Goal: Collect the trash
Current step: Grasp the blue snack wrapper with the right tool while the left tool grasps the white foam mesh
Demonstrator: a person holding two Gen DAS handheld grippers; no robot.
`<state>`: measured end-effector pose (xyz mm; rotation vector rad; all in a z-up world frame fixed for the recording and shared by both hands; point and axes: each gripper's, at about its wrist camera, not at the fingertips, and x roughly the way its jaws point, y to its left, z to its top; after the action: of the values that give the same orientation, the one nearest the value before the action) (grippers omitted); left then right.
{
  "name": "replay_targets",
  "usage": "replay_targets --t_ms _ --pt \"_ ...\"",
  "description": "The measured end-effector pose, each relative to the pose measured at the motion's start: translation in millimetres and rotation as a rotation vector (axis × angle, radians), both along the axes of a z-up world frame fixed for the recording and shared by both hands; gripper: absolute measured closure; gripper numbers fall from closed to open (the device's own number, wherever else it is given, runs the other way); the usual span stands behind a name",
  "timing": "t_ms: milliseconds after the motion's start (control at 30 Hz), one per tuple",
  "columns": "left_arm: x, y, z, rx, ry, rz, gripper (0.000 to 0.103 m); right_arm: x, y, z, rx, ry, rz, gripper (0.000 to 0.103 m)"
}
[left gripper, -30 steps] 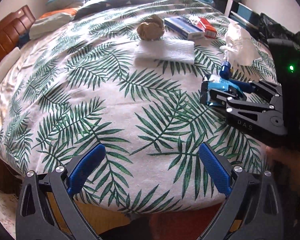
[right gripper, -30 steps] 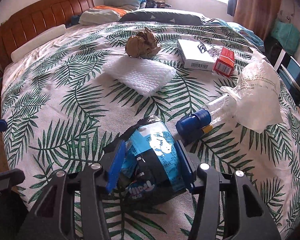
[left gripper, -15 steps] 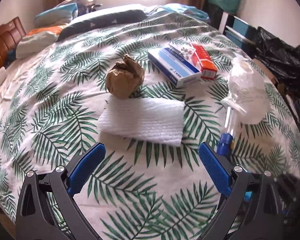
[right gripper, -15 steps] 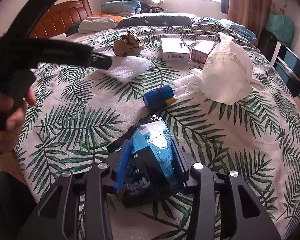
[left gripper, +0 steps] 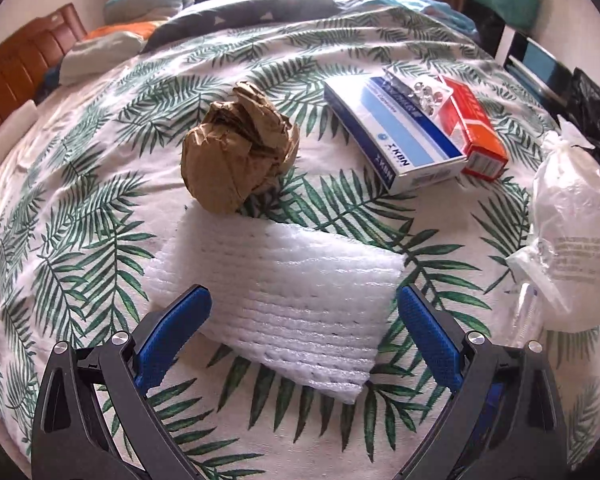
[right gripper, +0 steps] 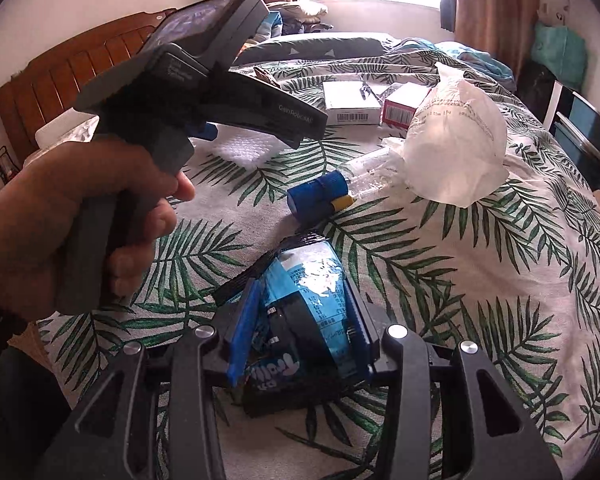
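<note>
My right tool (right gripper: 300, 328) is clenched on the wrapper (right gripper: 304, 304); my left tool (left gripper: 300, 336), released, straddles the foam (left gripper: 276, 304), which may buckle and slip.

paper ball (left gripper: 238, 148) behind foam sheet (left gripper: 276, 300) | two boxes (left gripper: 412, 136) right of ball | plastic bag (left gripper: 572, 232) far right

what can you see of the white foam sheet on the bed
The foam sheet is a white, roughly rectangular pad of soft-looking packing foam with rows of small dimples. It lies flat on the leaf-print bedspread, one corner pointing toward the camera. Its far edge touches or sits just under the crumpled brown paper ball. The left gripper is open above it, its blue fingers on either side of the near end; contact cannot be told.
</note>
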<state>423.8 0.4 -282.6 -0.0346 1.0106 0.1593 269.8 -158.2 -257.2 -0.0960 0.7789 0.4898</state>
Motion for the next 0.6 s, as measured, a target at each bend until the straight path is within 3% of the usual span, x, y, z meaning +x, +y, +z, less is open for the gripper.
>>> replay_targets --t_ms 133,200,300,433,600 --pt "0 9 -4 0.001 -0.005 -0.013 0.007 -1 0 0 0.001 0.000 0.000 0.061" --pt "-1 13 -3 -0.005 -0.012 -0.018 0.013 -1 0 0 0.001 -0.001 0.000 0.061" --pt "-3 17 -1 -0.008 -0.033 -0.040 0.034 -1 0 0 0.001 0.000 0.000 0.061" --pt "-7 22 4 -0.009 -0.051 -0.066 0.071 -1 0 0 0.002 0.001 0.000 0.061" --pt "-16 24 10 -0.015 -0.087 -0.095 0.081 -2 1 0 0.002 0.002 0.000 0.061"
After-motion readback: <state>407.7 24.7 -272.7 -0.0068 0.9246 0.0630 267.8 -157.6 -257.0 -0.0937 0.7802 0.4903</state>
